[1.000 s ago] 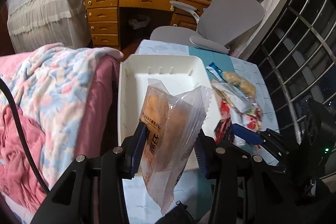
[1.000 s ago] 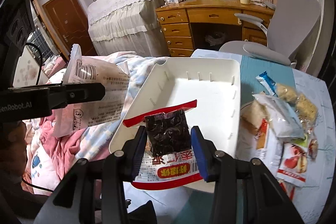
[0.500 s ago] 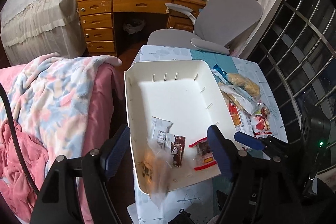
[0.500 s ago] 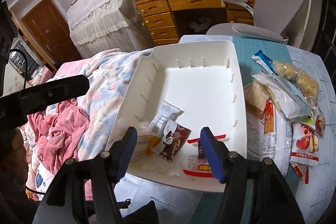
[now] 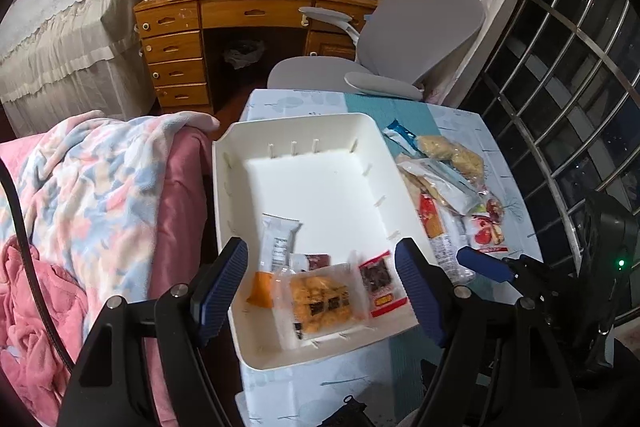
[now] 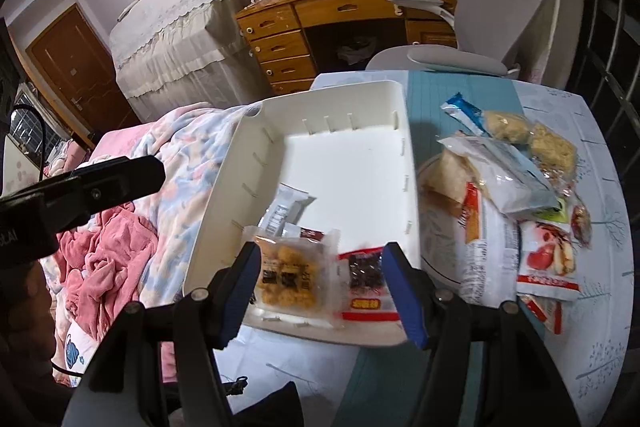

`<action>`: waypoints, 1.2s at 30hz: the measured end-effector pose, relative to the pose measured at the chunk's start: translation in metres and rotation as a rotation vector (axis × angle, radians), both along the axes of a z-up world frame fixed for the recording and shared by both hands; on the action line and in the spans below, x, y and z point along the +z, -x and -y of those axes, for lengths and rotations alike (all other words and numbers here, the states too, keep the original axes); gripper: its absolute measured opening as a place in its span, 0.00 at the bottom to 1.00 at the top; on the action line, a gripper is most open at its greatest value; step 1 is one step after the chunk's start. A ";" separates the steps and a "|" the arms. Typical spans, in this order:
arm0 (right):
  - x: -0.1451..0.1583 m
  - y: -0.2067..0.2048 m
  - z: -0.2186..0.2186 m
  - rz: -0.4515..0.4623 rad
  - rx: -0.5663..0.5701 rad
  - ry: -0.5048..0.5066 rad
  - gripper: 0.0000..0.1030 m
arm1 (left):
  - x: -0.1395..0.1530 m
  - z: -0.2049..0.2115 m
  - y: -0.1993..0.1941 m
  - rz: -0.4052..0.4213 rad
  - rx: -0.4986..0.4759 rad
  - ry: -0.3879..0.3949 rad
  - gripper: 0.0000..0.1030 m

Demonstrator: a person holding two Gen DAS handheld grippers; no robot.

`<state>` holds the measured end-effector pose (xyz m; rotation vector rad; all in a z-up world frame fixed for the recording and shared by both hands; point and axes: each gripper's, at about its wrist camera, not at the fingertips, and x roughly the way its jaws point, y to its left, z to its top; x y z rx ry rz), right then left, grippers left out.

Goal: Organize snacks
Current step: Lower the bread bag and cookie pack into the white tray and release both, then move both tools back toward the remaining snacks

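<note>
While both grippers hang above the near end of the white tray (image 5: 304, 357), neither holds anything: left gripper (image 5: 322, 289) jaws spread wide, right gripper (image 6: 322, 293) jaws spread wide too.

Snacks in the tray sit bunched at its near end: clear pack of golden fried pieces (image 5: 320, 301), red-edged pack of dark pieces (image 5: 378, 281) just right of it, white bar wrapper (image 5: 278, 241) behind, small brown packet (image 5: 316, 261) between them. Far half of the tray is bare.

Left wrist view shows an orange end on the white bar wrapper and the right gripper's blue finger (image 5: 482, 265) poking in at right, over the loose snack pile (image 5: 448, 187); also barred window (image 5: 568, 75) at right. Right wrist view shows the same clear pack (image 6: 290, 275) and red-edged pack (image 6: 366, 281), slightly blurred, plus the left gripper's black body (image 6: 76, 189) at left over the bedding, a brown door (image 6: 76, 75), and more of the pile: red-and-white apple-picture pack (image 6: 548, 261), blue-ended wrapper (image 6: 464, 113).

Surface: table (image 6: 600, 327) with pale printed cloth and teal runner (image 6: 456, 89); tray on its left part, pile just beside it on the right. Pink-blue blanket (image 5: 92, 183) lies left of the table. Room: wooden desk (image 5: 240, 15) with drawers, grey office chair (image 5: 416, 35), lace-covered bed (image 6: 172, 27).
</note>
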<state>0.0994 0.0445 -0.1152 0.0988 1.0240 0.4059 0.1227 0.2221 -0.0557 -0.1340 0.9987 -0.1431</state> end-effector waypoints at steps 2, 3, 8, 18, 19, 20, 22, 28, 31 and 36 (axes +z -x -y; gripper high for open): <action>0.001 0.004 0.010 -0.001 -0.007 0.006 0.61 | 0.001 0.009 0.003 0.000 -0.005 0.000 0.73; 0.001 0.005 0.013 -0.003 -0.010 0.008 0.61 | 0.001 0.012 0.003 0.000 -0.007 0.000 0.73; 0.000 0.013 0.041 -0.016 -0.027 0.016 0.61 | -0.002 0.041 0.008 -0.025 -0.022 0.001 0.74; -0.002 0.020 0.111 -0.031 -0.072 0.014 0.62 | -0.006 0.116 0.007 -0.058 -0.059 -0.002 0.77; -0.003 0.020 0.119 -0.036 -0.079 0.010 0.62 | -0.007 0.123 0.007 -0.061 -0.062 -0.002 0.77; -0.003 0.020 0.125 -0.039 -0.083 0.007 0.62 | -0.008 0.130 0.006 -0.066 -0.065 -0.004 0.77; -0.004 0.019 0.140 -0.048 -0.090 0.000 0.62 | -0.010 0.146 0.005 -0.075 -0.069 -0.008 0.77; -0.009 0.018 0.175 -0.071 -0.079 -0.011 0.62 | -0.021 0.184 0.004 -0.113 -0.064 -0.010 0.79; -0.014 0.019 0.190 -0.088 -0.073 -0.012 0.69 | -0.029 0.200 0.003 -0.138 -0.058 -0.004 0.79; -0.026 0.017 0.217 -0.127 -0.054 -0.013 0.69 | -0.047 0.226 0.001 -0.188 -0.040 0.007 0.79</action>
